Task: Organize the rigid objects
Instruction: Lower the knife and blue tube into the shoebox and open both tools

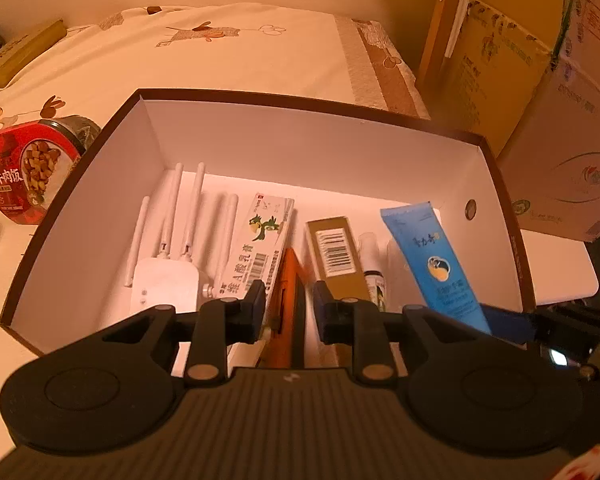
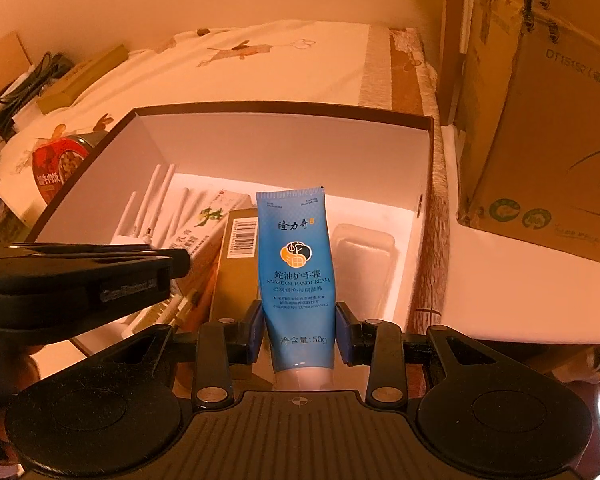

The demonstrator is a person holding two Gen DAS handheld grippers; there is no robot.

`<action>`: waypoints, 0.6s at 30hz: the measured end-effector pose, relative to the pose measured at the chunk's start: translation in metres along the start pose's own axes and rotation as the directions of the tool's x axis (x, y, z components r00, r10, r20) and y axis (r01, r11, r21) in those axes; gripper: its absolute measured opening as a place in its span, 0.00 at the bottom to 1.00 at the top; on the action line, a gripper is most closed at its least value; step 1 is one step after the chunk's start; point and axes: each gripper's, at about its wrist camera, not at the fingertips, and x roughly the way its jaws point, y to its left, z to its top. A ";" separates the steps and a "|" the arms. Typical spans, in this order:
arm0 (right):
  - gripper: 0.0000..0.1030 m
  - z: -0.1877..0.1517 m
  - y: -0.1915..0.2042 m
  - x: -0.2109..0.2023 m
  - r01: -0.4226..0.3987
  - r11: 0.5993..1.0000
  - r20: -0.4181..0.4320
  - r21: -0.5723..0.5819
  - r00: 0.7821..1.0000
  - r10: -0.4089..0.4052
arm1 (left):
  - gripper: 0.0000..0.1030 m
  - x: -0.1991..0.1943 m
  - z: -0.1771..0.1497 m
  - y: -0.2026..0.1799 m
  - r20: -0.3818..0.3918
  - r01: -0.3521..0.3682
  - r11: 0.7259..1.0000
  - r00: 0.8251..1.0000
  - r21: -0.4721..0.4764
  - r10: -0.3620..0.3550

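Observation:
A brown-rimmed white box (image 1: 300,100) (image 2: 284,110) holds a white router (image 1: 168,276), a white-green carton (image 1: 260,244), a gold carton (image 1: 336,252), a small bottle (image 1: 374,276) and a clear plastic case (image 2: 364,248). My left gripper (image 1: 288,304) stands around the top edge of an orange-brown flat object (image 1: 286,304) in the box; the pads look close to it without clear contact. My right gripper (image 2: 298,332) is shut on a blue hand cream tube (image 2: 296,264), held upright over the box's right part. The tube (image 1: 432,264) also shows in the left wrist view.
A red food tub (image 1: 24,172) (image 2: 60,164) lies left of the box on the patterned cloth. Large cardboard cartons (image 2: 540,120) (image 1: 540,100) stand to the right. A flat brown box (image 2: 84,76) and cables lie at the far left.

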 end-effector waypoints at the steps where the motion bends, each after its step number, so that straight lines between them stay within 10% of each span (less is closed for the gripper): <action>1: 0.33 0.000 0.000 0.000 0.004 1.000 0.001 -0.003 1.000 -0.004 | 0.24 -0.001 -0.001 0.001 0.000 -0.002 1.000 1.000 0.002 0.002; 18: 0.61 -0.011 0.001 -0.023 -0.044 0.999 0.041 -0.016 0.998 0.045 | 0.39 -0.038 -0.021 0.022 0.044 -0.035 0.999 0.998 0.023 0.034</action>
